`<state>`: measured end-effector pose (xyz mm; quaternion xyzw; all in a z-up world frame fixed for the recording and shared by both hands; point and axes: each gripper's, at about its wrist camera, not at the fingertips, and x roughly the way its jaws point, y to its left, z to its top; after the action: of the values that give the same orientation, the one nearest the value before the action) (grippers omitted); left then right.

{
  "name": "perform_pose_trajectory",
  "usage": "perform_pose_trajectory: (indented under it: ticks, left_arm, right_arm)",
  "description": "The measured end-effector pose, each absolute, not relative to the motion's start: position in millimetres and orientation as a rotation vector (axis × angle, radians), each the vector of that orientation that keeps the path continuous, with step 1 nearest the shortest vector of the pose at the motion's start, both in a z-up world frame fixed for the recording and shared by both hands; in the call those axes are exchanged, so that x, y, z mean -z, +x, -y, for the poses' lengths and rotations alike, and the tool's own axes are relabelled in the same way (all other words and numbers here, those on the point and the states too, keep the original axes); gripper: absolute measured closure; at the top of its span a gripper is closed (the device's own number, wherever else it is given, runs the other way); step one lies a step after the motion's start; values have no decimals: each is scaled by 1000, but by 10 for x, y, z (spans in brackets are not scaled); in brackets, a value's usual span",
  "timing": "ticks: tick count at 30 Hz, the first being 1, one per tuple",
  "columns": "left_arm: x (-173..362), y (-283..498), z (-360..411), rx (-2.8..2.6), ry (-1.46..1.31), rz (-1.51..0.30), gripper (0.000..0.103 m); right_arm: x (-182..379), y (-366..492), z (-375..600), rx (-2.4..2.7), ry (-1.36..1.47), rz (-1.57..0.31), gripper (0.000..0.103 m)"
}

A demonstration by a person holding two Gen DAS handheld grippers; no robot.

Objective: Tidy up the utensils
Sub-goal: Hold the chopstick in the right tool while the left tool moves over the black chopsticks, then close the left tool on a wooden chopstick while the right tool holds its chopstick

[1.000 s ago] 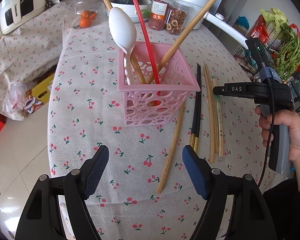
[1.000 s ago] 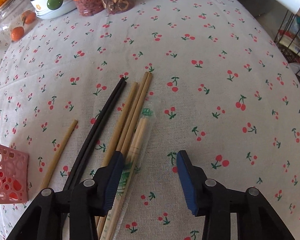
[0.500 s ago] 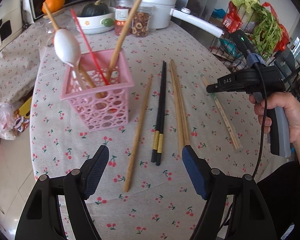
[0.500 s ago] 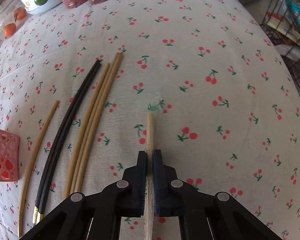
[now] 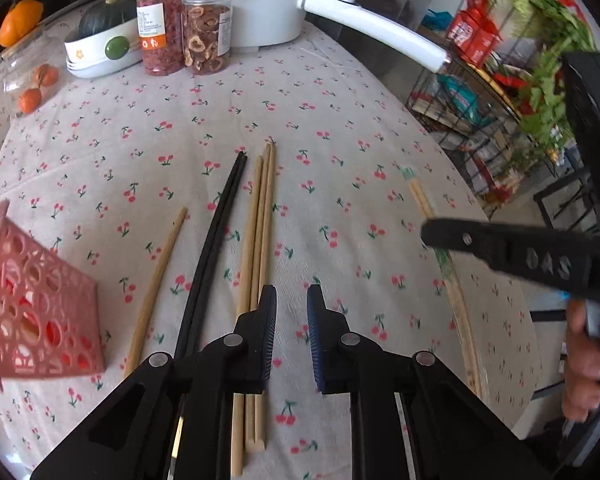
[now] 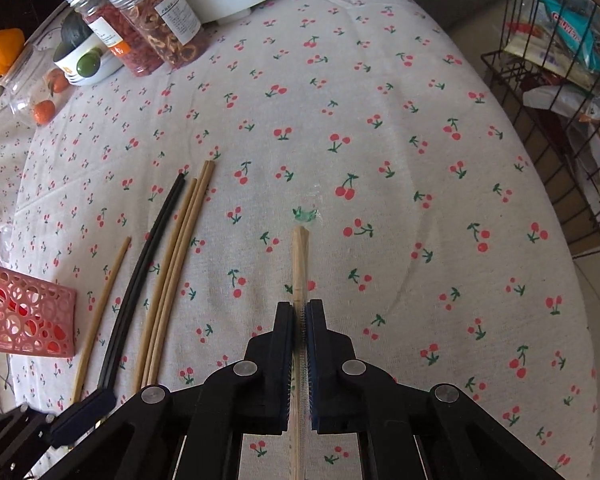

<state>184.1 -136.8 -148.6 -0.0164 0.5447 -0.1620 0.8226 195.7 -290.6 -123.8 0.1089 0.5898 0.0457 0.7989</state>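
Note:
My right gripper [image 6: 299, 312] is shut on a plastic-wrapped pair of wooden chopsticks [image 6: 299, 256], which points away over the cherry tablecloth. In the left wrist view the same pair [image 5: 422, 204] runs under the right gripper [image 5: 428, 236]. My left gripper [image 5: 291, 300] is partly closed with a narrow gap, empty, just right of three bare wooden chopsticks [image 5: 260, 232]. Left of those lie a black pair [image 5: 216, 232] and a single wooden chopstick [image 5: 160, 276]. The pink perforated basket [image 5: 40, 312] holding utensils is at the far left.
At the table's back stand two jars [image 5: 184, 28], a white bowl with a squash [image 5: 100, 44], a white cooker [image 5: 260, 0] and a bag of small oranges [image 5: 32, 88]. A wire rack with vegetables [image 5: 520, 92] stands beyond the table's right edge.
My right gripper closed on the wrapped chopsticks and drew them right, away from the others. My left gripper moved right toward the loose chopsticks, away from the basket, and narrowed its jaws.

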Motion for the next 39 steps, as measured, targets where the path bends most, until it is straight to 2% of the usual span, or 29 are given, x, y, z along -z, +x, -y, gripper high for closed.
perform_pose_trajectory:
  ticks: [13, 25, 28, 33, 39]
  left_arm:
    - [1713, 2372, 1479, 245, -37, -1185, 87]
    - [1766, 2637, 1750, 166, 118, -1267, 87]
    - [1759, 2645, 1828, 168, 173, -1288, 93]
    - [1507, 2367, 1820, 233, 155, -1219, 94]
    - [949, 1811, 1707, 337, 152, -1078, 94]
  right_arm:
    - [1275, 2012, 3145, -138, 296, -1278, 100]
    - [1299, 2018, 3254, -124, 339, -1282, 100]
    - [1283, 2021, 3276, -121, 349, -1279, 100]
    - [1169, 1984, 3287, -115, 355, -1244, 100]
    - [919, 1833, 3245, -123, 336, -1172, 100]
